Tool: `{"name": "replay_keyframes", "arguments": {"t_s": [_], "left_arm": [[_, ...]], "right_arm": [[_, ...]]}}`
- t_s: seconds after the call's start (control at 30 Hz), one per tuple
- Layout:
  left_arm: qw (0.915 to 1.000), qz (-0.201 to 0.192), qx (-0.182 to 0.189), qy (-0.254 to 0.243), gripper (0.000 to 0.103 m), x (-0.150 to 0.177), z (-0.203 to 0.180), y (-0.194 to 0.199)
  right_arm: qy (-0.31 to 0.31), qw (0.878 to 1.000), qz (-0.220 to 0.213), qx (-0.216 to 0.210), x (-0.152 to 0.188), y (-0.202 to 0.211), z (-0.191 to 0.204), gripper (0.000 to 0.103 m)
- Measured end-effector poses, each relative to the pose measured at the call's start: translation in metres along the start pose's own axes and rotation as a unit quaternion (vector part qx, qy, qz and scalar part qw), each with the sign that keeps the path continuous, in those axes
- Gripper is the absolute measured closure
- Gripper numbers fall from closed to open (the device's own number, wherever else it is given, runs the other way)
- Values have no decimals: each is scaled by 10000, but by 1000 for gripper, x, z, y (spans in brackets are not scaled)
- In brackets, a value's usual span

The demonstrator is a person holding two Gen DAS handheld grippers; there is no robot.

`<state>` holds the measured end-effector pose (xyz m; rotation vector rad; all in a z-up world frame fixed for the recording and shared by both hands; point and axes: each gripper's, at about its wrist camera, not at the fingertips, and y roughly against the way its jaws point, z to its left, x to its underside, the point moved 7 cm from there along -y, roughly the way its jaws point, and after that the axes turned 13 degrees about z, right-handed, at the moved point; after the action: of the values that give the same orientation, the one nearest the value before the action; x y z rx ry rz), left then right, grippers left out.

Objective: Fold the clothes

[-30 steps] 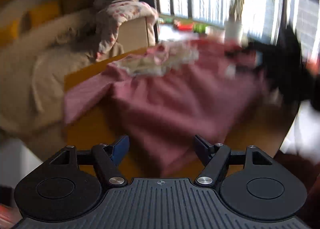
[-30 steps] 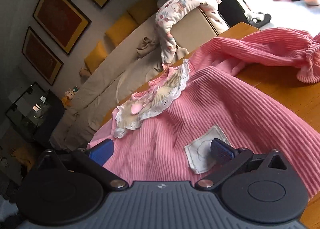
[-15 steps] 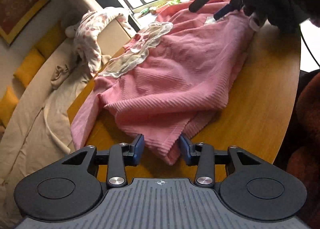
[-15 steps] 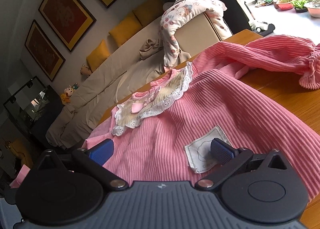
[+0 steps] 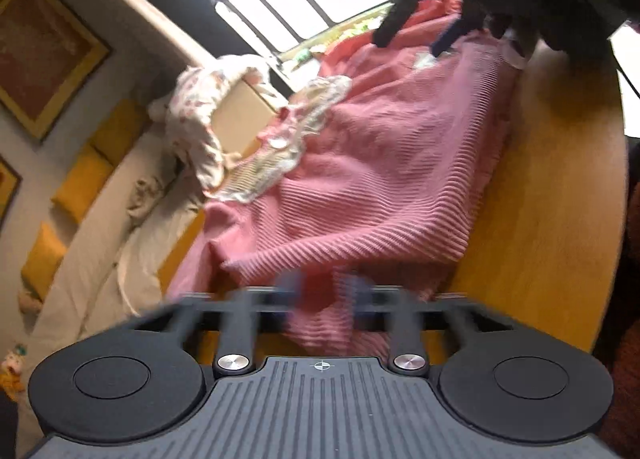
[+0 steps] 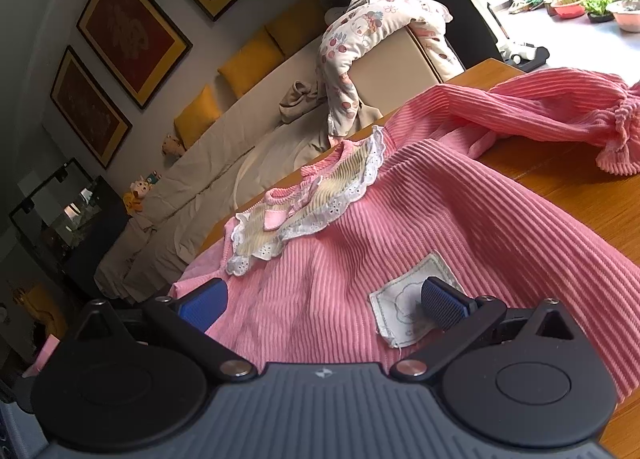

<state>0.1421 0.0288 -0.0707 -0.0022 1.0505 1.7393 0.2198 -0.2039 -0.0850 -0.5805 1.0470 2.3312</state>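
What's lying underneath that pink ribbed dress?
The pink dress lies spread on a wooden table, whose bare top shows beside it. Anything else beneath the fabric is covered and cannot be seen. The right gripper is poised open over its white patch.

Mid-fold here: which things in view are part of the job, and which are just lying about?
Job: pink ribbed garment; wooden table; left hand-held gripper; right hand-held gripper.

Lying about: patterned cloth over sofa arm; yellow cushions; framed pictures; toys.

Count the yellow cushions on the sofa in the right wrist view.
3. One nearest the floral garment, one in the middle, one nearest the toys. Others may be hidden.
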Motion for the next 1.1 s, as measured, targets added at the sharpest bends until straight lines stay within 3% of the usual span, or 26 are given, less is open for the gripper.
{"name": "replay_keyframes", "arguments": {"t_s": [0.13,0.3,0.4,0.47,0.53,0.57,0.6,0.7,0.8,0.83,0.87,0.93,1.0,1.1], "left_arm": [[9954,-114,-199,928,100,9,43,23],[9922,225,6,1223,100,41,45,36],[9915,543,225,1161,99,60,33,37],[9852,597,739,1426,92,68,32,42],[9656,422,1551,2043,74,65,39,49],[9491,254,1981,2434,51,59,46,53],[9339,30,2301,2738,39,48,53,54],[8806,-557,3183,3465,28,7,73,43],[8244,-504,4096,3875,25,-28,77,5],[8187,-382,4229,3866,25,-34,72,-6],[8165,-254,4314,3829,25,-39,67,-16],[8325,-58,4206,3606,25,-41,55,-27],[8601,-5,3907,3281,24,-37,42,-27],[9055,-69,3379,2566,19,-30,27,-14]], "right_arm": [[-65,9999,-30,-79,0,1,-1,0],[-67,9999,-30,-94,0,1,-1,0],[-18,10000,13,-16,0,-1,1,0],[15,10000,41,37,0,-2,2,0],[70,9999,133,71,1,-3,5,0],[109,9997,212,78,2,-4,7,0],[148,9994,292,86,3,-4,9,0],[534,9921,1132,-112,-2,-13,28,0],[1018,9897,885,474,-17,-2,38,0],[1178,9875,800,670,-23,3,42,0],[1337,9846,713,866,-28,7,45,0],[1872,9673,745,1542,-23,14,39,0],[2380,9473,752,2009,-11,28,31,0],[3006,9228,610,2332,11,45,33,0]]}}
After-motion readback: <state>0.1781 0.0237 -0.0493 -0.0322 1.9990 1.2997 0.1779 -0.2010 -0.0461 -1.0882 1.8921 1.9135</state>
